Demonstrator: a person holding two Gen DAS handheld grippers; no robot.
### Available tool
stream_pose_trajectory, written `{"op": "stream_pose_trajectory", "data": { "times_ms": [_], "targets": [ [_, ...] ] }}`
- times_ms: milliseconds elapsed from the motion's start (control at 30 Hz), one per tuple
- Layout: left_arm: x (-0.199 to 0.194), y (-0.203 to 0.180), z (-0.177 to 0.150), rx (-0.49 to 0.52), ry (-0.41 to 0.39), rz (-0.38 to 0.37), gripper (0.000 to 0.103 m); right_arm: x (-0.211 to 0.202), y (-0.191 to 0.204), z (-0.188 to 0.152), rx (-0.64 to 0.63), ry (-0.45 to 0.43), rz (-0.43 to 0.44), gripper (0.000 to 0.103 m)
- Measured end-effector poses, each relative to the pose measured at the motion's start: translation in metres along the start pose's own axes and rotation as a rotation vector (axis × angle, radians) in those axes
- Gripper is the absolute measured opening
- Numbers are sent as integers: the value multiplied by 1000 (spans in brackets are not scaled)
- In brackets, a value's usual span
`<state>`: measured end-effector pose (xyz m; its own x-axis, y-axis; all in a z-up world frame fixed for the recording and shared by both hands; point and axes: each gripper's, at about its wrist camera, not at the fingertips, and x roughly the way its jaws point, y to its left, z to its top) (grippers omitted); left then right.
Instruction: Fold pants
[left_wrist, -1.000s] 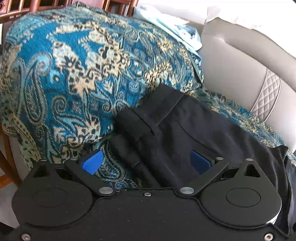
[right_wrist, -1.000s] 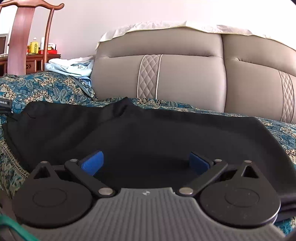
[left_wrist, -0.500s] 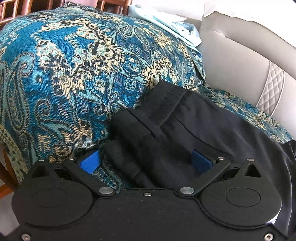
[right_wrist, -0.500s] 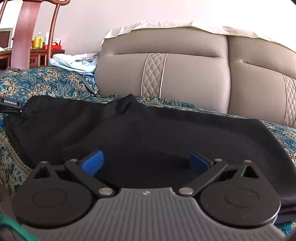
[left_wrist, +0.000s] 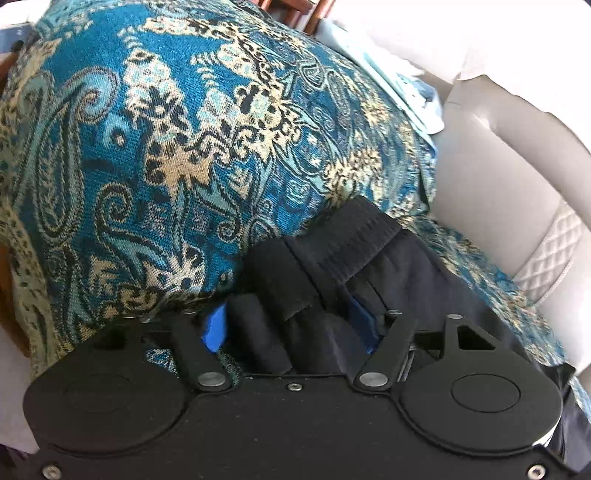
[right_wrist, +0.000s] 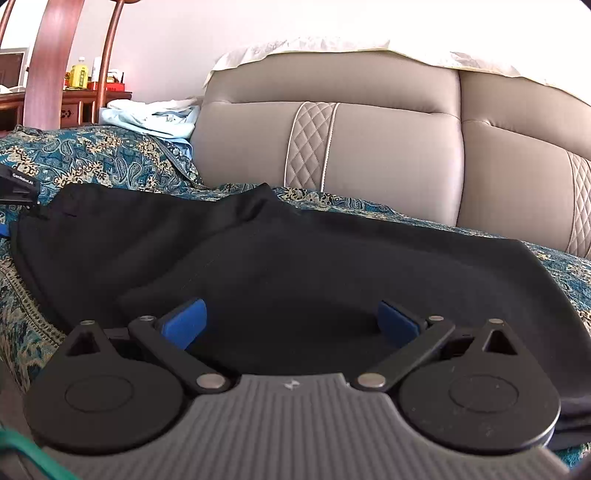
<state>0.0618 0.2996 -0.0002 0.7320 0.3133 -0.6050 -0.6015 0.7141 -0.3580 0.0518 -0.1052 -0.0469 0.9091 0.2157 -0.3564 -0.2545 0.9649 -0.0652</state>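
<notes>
L tool (left_wrist: 291, 328) jaws have just been closing, now pinching bunched waistband of pants (left_wrist: 369, 266) between pads, vs spread wide earlier. R tool (right_wrist: 291, 321) staying spread, pants lying under and ahead on sofa (right_wrist: 369, 155).

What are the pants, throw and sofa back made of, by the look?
Pants: matte black woven cloth, limp; ribbed, probably elastic waistband.
Throw: coarse woven jacquard, teal and cream paisley; the weave grain shows.
Sofa back: smooth beige leather or faux leather, soft sheen, quilted stitched panel; which one can't be told.
</notes>
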Motion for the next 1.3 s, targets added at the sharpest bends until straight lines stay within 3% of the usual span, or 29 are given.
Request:
{"op": "stream_pose_trajectory", "data": {
  "times_ms": [67,167,300,433,567,667,767,867,933,1067,1100,1167,1300],
  "targets": [
    [-2,-6,0,11,-22,34,33,0,0,0,-1,1,0,103],
    [-11,-13,3,2,-43,35,20,1,0,2,4,9,4,103],
    [-34,-36,8,62,-95,0,16,5,-6,8,35,34,21,103],
    [-69,-73,15,128,-140,-120,15,7,-18,15,121,45,43,103],
    [-102,-130,9,230,-177,-267,15,7,-48,24,307,67,113,103],
    [-128,-179,-14,360,-196,-400,15,1,-84,25,501,60,130,103],
    [-145,-222,-53,485,-163,-537,16,-6,-127,17,717,36,111,103],
    [-148,-256,-109,630,-86,-621,17,-15,-170,1,934,-13,131,103],
    [-143,-274,-150,742,12,-637,21,-24,-184,-6,996,-60,137,103],
    [-134,-286,-206,854,208,-650,34,-34,-188,-12,958,-51,93,103],
    [-139,-282,-211,857,197,-667,36,-35,-186,-12,931,-41,87,103],
    [-152,-275,-214,881,183,-692,51,-37,-178,-10,851,-17,68,103],
    [-168,-252,-193,831,179,-714,53,-39,-158,-9,711,9,16,103]
  ]
}}
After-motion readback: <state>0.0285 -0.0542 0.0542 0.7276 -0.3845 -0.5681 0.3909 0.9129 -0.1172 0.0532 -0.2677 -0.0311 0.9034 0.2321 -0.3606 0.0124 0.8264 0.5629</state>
